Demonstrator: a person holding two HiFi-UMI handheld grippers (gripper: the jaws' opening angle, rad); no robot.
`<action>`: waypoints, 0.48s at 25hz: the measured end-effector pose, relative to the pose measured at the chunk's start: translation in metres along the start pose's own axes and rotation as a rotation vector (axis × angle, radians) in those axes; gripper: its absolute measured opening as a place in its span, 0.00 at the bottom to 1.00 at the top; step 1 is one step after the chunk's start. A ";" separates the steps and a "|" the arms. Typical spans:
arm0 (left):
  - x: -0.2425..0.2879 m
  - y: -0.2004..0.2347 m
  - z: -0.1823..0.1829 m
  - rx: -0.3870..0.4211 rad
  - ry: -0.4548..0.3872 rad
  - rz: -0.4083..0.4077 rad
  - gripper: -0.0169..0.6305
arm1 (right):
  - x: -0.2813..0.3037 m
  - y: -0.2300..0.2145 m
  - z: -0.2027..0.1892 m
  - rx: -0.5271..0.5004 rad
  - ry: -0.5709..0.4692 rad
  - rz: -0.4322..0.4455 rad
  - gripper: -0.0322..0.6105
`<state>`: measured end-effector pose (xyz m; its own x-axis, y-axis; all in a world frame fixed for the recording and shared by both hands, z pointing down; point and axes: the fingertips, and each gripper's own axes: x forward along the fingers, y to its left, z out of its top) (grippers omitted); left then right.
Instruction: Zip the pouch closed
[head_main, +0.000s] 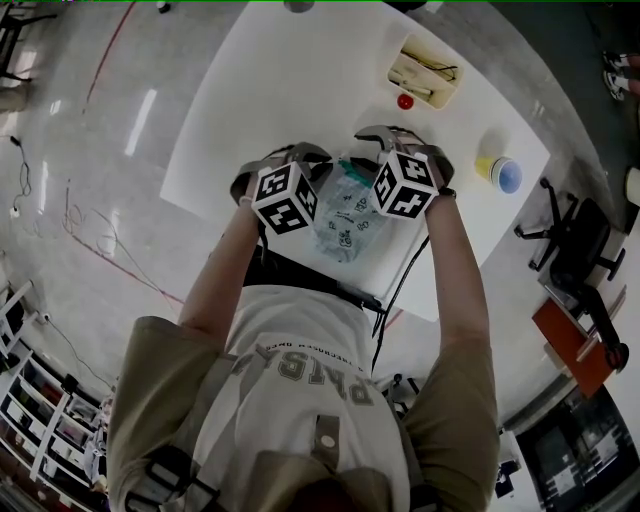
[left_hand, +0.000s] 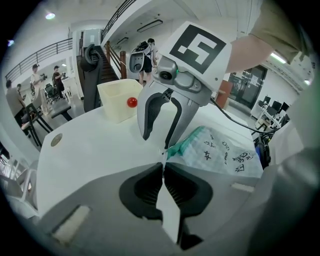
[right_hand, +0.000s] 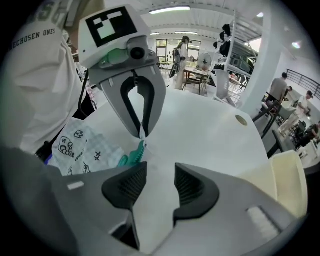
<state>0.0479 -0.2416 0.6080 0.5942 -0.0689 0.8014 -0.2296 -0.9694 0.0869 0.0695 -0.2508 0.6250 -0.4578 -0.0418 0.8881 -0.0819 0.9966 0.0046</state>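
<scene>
A pale pouch (head_main: 350, 225) with black doodles and a teal zip (right_hand: 134, 154) lies on the white table (head_main: 300, 80) in front of the person. My left gripper (left_hand: 163, 165) is shut on a small white tab at the pouch's zip end; the right gripper view shows its fingertips (right_hand: 140, 131) pinched together there. My right gripper (right_hand: 161, 171) stands open just beside that same end, tilted down, with only bare table between its pads. In the left gripper view the right gripper (left_hand: 157, 140) hangs over the teal zip end (left_hand: 186, 142).
A cream bin (head_main: 425, 72) stands at the table's far side with a red ball (head_main: 405, 101) next to it. A yellow and blue cup (head_main: 503, 173) sits near the right edge. An office chair (head_main: 575, 250) stands off the table to the right.
</scene>
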 end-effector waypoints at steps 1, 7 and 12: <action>0.000 -0.001 0.000 0.003 0.000 -0.004 0.06 | 0.001 0.001 0.000 -0.011 0.004 0.011 0.32; 0.001 -0.005 0.001 0.041 -0.001 -0.017 0.06 | 0.006 0.010 0.000 -0.080 0.026 0.075 0.31; 0.000 -0.008 0.004 0.063 -0.011 -0.018 0.06 | 0.007 0.016 0.006 -0.167 0.037 0.101 0.29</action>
<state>0.0526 -0.2350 0.6048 0.6063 -0.0535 0.7934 -0.1698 -0.9834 0.0633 0.0596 -0.2355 0.6289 -0.4230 0.0584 0.9043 0.1125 0.9936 -0.0115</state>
